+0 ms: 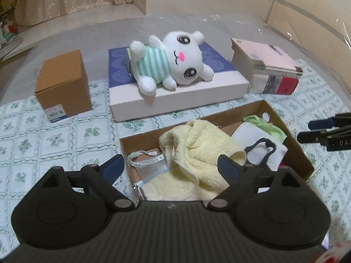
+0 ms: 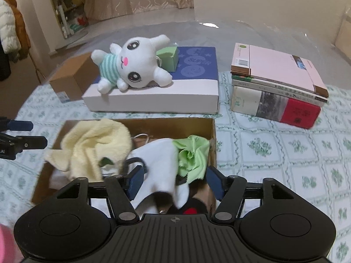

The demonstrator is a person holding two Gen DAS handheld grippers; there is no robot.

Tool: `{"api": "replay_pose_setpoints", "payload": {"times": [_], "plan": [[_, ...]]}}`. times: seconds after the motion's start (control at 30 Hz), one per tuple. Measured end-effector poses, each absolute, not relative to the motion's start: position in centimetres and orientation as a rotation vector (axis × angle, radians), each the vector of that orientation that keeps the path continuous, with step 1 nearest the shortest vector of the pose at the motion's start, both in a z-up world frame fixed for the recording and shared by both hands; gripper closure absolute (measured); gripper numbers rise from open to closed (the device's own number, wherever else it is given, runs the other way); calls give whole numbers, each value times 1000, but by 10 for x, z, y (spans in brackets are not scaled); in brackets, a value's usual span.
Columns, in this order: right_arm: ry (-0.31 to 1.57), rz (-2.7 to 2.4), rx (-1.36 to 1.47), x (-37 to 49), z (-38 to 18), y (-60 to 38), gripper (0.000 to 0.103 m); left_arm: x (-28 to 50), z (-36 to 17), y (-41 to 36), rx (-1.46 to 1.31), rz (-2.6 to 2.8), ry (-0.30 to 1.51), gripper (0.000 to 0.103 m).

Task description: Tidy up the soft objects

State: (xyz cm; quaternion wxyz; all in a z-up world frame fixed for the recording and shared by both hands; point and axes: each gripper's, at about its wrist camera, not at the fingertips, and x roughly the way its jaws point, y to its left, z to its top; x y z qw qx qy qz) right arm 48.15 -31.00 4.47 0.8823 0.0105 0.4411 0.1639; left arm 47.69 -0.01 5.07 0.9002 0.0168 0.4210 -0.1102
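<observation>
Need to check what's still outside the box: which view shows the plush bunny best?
The left wrist view: the plush bunny lies central and whole on the flat blue-and-white box. The right wrist view also shows it whole, but off to the left, with a green block behind it.

I read "SUPER" on the blue lid of the flat box (image 2: 193, 65), "DAS" on the right gripper (image 1: 324, 131) body, "LAI" on the left gripper (image 2: 22, 133) body, book spines too blurred.
</observation>
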Motion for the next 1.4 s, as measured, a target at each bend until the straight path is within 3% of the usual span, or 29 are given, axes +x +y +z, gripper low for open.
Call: {"api": "replay_pose_setpoints", "payload": {"times": [0.1,0.73,1.03,1.4], "plan": [[912,338,41,465,60,-309,36,460,67,1,32,-215,856,9],[780,355,36,315,141,-300,35,287,144,-15,-34,-177,633,9],[705,347,83,241,155,-304,34,205,145,-14,-56,-132,601,9],[666,318,231,154,132,-313,34,122,129,-25,-86,-136,590,9]]}}
